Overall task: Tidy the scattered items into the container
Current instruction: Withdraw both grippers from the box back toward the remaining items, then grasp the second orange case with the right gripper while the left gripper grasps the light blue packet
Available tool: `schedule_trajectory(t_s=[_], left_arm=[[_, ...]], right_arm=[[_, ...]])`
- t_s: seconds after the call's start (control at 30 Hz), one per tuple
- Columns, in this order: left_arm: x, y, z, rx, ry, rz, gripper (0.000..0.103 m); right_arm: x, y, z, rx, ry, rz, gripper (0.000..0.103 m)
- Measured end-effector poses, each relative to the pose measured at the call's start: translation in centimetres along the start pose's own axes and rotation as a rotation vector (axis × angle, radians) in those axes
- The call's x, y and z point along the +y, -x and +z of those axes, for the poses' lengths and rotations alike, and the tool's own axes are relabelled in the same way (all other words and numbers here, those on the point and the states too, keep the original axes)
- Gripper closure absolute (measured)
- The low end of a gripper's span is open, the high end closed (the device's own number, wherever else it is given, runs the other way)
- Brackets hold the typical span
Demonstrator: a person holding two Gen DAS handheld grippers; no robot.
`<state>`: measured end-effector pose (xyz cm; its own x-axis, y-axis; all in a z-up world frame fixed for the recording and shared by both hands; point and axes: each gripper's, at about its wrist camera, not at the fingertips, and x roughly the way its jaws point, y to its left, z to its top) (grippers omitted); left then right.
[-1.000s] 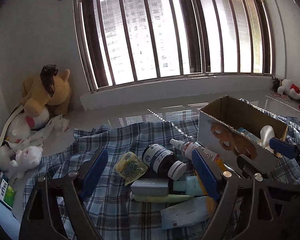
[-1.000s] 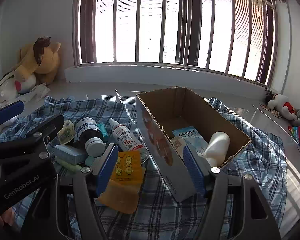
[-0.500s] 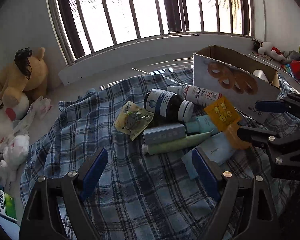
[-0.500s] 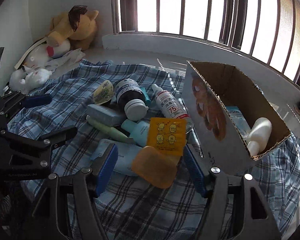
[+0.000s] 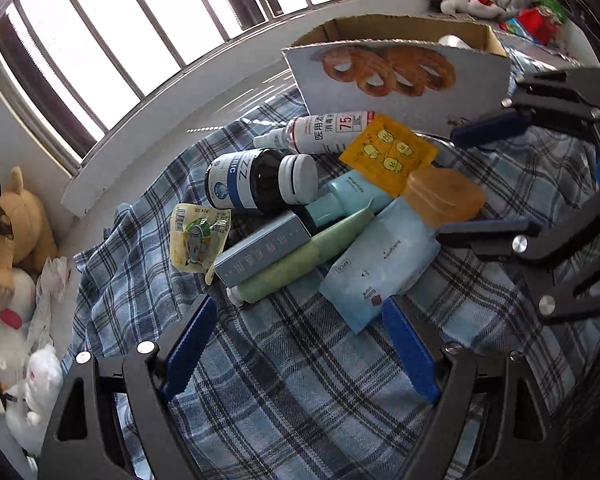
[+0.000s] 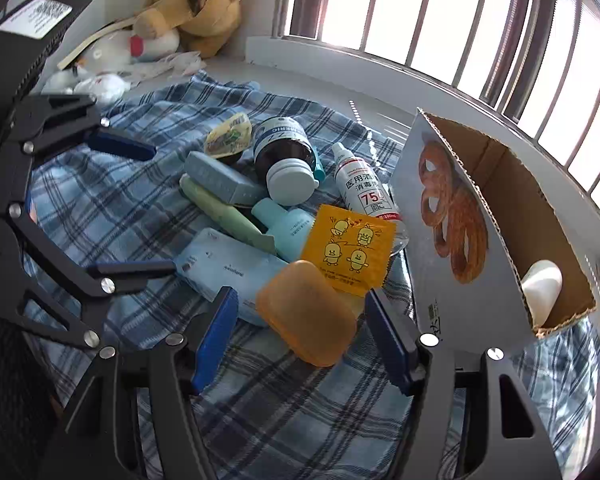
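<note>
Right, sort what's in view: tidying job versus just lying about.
Job:
cardboard box
orange case
yellow sachet
spray bottle
dark bottle
blue wipes pack
green tube

Lying about:
plush toys
plaid cloth

Both wrist cameras look steeply down from close above the plaid cloth (image 5: 300,392), sharing the toiletry pile and the cardboard box (image 6: 496,184) from opposite sides.

Woven plaid cloth (image 6: 112,204); corrugated cardboard box (image 6: 516,200); translucent orange plastic case (image 6: 308,312).
</note>
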<state>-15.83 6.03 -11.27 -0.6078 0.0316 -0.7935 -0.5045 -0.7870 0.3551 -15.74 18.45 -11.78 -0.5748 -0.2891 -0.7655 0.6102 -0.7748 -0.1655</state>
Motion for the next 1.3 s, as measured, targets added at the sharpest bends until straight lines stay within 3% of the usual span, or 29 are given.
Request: schedule_trajectory(t_s=[0.07,0.2,0.37,0.53,0.73,0.83,0.9,1.0,1.03,1.3], left_arm=[[-0.3,0.0,0.0,0.005,-0.059,-0.019,0.016],[-0.4,-0.6,0.9,0.027,-0.138,-0.118,0.016],[-1.3,-1.7,2.3,0.056,-0.224,-0.245,0.016],[-2.9,-2.8,2.7,0.085,-0.299,-0.207,0.016],[-3.4,-3.5,3.2,0.111,-0.299,-0.236,0.017],[-3.7,-3.5,3.3,0.114,-0.310,-0.202,0.028],[-3.6,-3.3,3.3,0.111,-0.298,-0.207,0.034],[-3.4,-2.7,3.2,0.116,-0.279,-0.243,0.057],[-3.3,-2.6,3.1,0.126,-0.262,-0.267,0.071],[-2.9,-1.3,2.6,0.110,-0.242,-0.244,0.080]], right_arm=[[-0.4,-0.5,-0.3,0.029,0.047,0.067,0.061],[-0.9,-0.5,-0.8,0.019,0.150,0.130,0.060],[-1.9,-0.6,-0.7,0.029,0.159,0.199,0.061],[-2.5,-1.3,-0.8,0.030,0.181,0.216,0.061],[-2.7,-2.2,-0.4,0.046,0.191,0.248,0.061],[-2.6,-2.4,-0.4,0.040,0.185,0.228,0.061],[-2.4,-2.0,-0.6,0.018,0.187,0.212,0.068],[-2.0,-1.5,-1.0,0.012,0.191,0.138,0.082],[-2.0,-1.4,-1.1,0.011,0.184,0.122,0.085],[-2.0,1.3,-1.6,-0.022,0.124,0.085,0.085]])
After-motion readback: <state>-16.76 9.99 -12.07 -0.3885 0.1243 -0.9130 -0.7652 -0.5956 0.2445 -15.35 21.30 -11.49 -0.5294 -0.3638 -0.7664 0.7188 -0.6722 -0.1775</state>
